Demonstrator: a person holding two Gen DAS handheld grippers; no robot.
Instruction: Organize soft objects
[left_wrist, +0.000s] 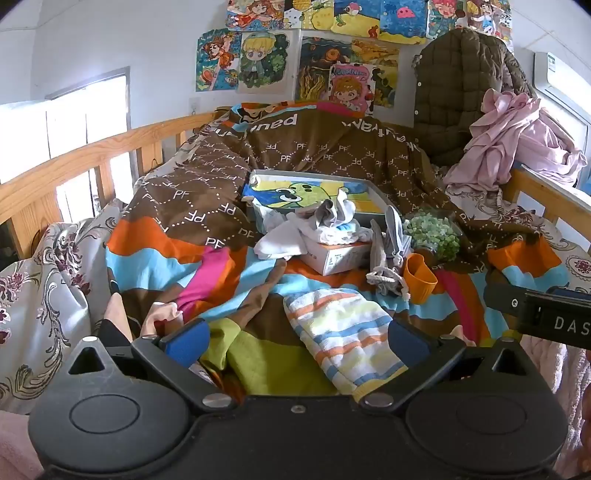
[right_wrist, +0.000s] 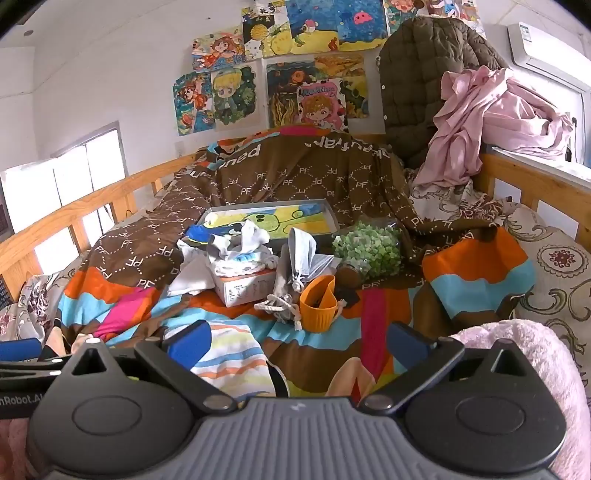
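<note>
Left claw (left_wrist: 295, 341): nearest the lens, wide open, blue pads spread apart, low over the bed.
Striped cloth (left_wrist: 341, 339): soft and knitted, bands of white, orange, blue and pale yellow; rumpled on the bedspread, lying between the left claw's open fingers, its right edge against the right pad (left_wrist: 406, 338).
Green cloth (left_wrist: 258, 363): yellow-green, creased, just left of the striped cloth, also between the pads.
Right claw (right_wrist: 297, 341): wide open, gripping nothing; left pad (right_wrist: 190, 341) over the edge of the striped cloth (right_wrist: 229, 360).
Bedspread (left_wrist: 166, 254): brown with a "PF" lattice, plus orange, light blue and pink bands.
White box (left_wrist: 338, 258): farther up the bed, heaped with white, grey and blue-striped soft pieces (left_wrist: 332, 221).
Grey drawstring pouch (left_wrist: 389, 251): leaning beside the box, cord trailing on the bedspread.
Orange cup (left_wrist: 419, 278): just right of the pouch, tilted.
Green bunch (left_wrist: 432, 234): small pale green bits, behind the cup.
Picture tray (left_wrist: 317, 194): behind the box, cartoon print, partly covered.
Pink fabric (left_wrist: 517, 140): bundled over the right-hand wooden rail (left_wrist: 539, 192).
</note>
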